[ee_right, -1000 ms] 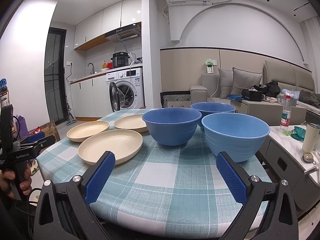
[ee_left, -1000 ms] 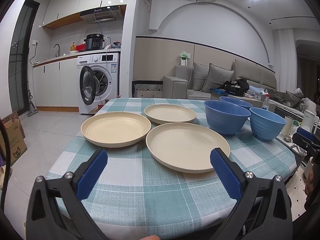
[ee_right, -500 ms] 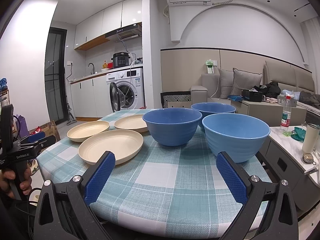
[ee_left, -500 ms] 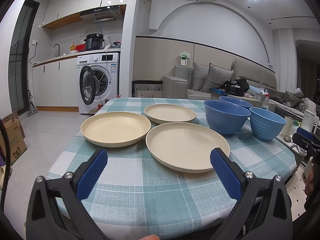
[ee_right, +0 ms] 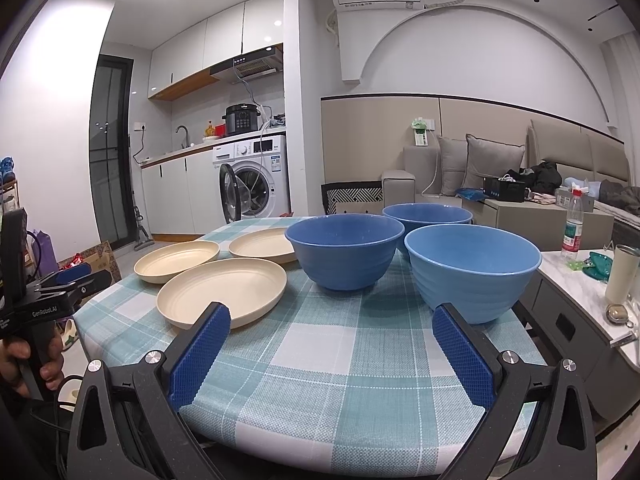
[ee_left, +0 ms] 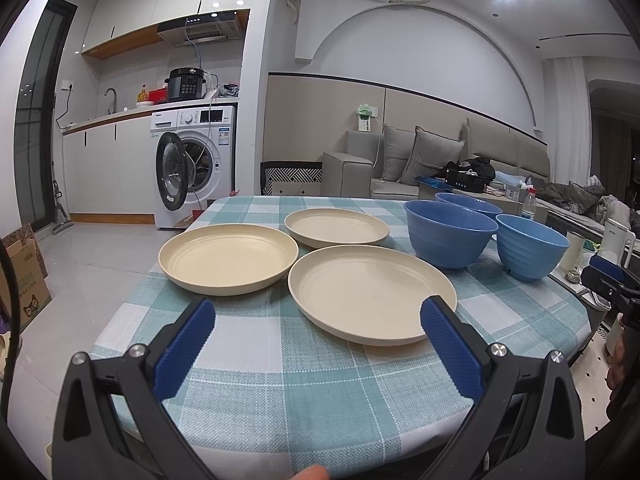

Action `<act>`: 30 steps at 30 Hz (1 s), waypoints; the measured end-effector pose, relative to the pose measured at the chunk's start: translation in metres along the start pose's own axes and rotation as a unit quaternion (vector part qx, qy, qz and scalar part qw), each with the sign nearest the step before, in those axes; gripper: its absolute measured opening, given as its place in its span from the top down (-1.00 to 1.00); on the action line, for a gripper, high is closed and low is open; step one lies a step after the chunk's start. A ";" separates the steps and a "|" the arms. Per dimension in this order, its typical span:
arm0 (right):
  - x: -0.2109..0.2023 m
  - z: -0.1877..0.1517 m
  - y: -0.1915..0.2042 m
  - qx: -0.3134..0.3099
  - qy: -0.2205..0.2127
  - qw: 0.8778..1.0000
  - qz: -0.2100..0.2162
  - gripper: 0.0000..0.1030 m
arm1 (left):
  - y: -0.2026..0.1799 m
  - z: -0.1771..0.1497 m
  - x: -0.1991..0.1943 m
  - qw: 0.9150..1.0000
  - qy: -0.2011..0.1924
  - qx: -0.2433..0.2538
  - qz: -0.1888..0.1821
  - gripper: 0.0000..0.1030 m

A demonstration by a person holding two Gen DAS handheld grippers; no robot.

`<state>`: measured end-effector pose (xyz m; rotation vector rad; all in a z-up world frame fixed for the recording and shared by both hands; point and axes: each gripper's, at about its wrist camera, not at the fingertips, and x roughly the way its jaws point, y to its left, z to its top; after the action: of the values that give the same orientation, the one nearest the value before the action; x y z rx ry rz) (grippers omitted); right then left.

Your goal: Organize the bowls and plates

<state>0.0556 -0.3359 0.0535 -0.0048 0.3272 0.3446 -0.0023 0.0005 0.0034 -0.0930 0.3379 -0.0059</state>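
We see three cream plates [ee_left: 372, 292] toward the bench's left edge and three blue bowls [ee_right: 346, 250] toward its right, all separate. They look like light, stiff, smooth plastic; we judge the rims the best hold. Our left claw [ee_left: 316, 320] and right claw [ee_right: 330, 334] gape wide, empty, at the near edge. Only the right view shows the bowls' insides.
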 end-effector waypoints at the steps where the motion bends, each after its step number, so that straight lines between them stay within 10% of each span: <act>1: 0.000 0.001 0.000 0.000 0.001 1.000 0.000 -0.99 | 0.000 0.000 0.000 1.000 0.000 0.001 -0.001 -1.00; 30: 0.016 -0.005 0.005 -0.011 0.023 0.999 0.027 -0.99 | -0.005 -0.001 0.011 1.000 0.019 0.014 0.006 -1.00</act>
<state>0.0665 -0.3262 0.0441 -0.0255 0.3702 0.4022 0.0080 -0.0044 -0.0005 -0.0637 0.3755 -0.0008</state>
